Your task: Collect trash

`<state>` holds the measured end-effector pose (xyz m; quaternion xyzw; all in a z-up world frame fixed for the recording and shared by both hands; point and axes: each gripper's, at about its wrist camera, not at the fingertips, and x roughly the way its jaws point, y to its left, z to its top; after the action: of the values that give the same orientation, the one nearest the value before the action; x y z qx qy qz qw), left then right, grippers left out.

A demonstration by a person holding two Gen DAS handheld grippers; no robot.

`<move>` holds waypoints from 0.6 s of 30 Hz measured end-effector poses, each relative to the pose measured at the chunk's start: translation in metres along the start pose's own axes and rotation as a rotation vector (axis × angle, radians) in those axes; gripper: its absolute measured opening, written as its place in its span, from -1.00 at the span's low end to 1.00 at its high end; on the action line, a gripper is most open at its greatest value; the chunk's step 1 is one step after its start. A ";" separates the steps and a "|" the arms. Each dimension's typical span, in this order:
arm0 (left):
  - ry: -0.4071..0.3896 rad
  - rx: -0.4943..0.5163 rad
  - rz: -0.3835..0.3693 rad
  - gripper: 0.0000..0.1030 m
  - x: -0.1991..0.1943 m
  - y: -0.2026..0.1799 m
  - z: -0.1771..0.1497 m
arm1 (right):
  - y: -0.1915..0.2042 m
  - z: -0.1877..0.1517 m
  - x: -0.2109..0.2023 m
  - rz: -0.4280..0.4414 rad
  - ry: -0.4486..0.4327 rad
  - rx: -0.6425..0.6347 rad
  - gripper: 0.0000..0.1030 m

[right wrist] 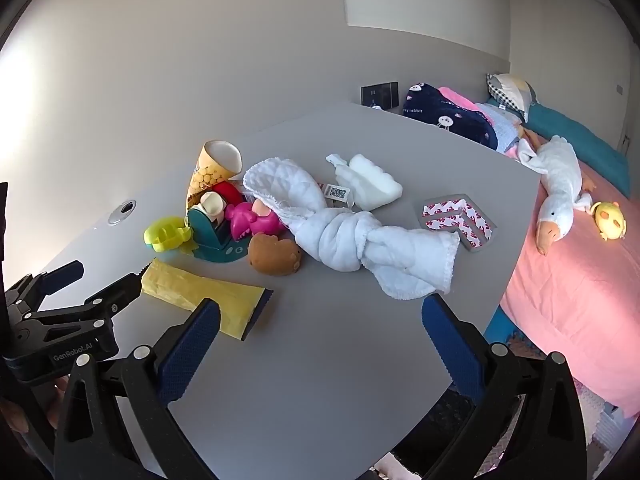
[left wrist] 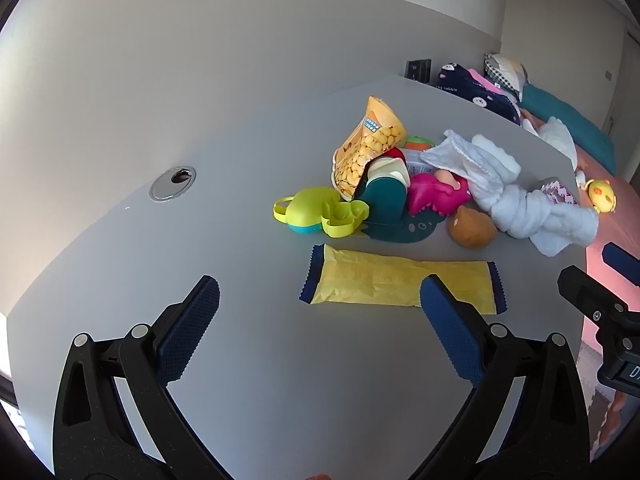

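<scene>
A flat yellow snack wrapper with dark blue ends (left wrist: pixel 396 280) lies on the grey table (left wrist: pixel 200 220), just ahead of my left gripper (left wrist: pixel 320 292), which is open and empty above the table; its right finger overlaps the wrapper's right end. The wrapper also shows in the right wrist view (right wrist: pixel 204 296). An orange-yellow snack bag (left wrist: pixel 368 144) stands tilted in the pile behind; it also shows in the right wrist view (right wrist: pixel 214 168). My right gripper (right wrist: pixel 320 312) is open and empty over the table's front part. The left gripper (right wrist: pixel 76 280) shows at the left of the right wrist view.
A pile of toys: a green toy (left wrist: pixel 316 212), a teal toy (left wrist: pixel 384 200), a pink toy (left wrist: pixel 436 192), a brown plush (left wrist: pixel 472 226). A knotted white cloth (right wrist: pixel 360 236) and a red-white patterned corner piece (right wrist: pixel 460 216) lie nearby. A bed with a pink cover (right wrist: pixel 580 280) stands right of the table.
</scene>
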<state>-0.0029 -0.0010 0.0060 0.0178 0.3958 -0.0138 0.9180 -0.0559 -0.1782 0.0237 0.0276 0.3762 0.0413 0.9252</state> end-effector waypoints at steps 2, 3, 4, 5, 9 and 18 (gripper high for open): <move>-0.001 -0.001 0.000 0.88 0.000 0.000 0.000 | 0.000 0.000 0.001 0.001 -0.001 0.001 0.95; 0.000 -0.001 -0.001 0.88 0.000 0.000 0.000 | 0.000 0.000 0.001 0.001 -0.001 0.002 0.95; 0.001 0.000 -0.002 0.88 0.000 0.000 0.000 | -0.001 -0.001 -0.001 0.001 -0.002 0.001 0.95; 0.001 0.000 -0.002 0.88 0.000 0.000 0.000 | -0.001 -0.001 -0.001 0.000 -0.002 0.001 0.95; 0.001 0.000 -0.003 0.88 0.001 0.000 0.000 | 0.002 0.001 -0.004 0.001 -0.004 0.003 0.95; 0.003 -0.001 -0.002 0.88 0.001 0.000 0.000 | -0.002 -0.001 -0.005 0.011 -0.007 0.011 0.95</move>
<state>-0.0023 -0.0012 0.0049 0.0172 0.3970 -0.0145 0.9175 -0.0600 -0.1808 0.0269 0.0350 0.3732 0.0441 0.9261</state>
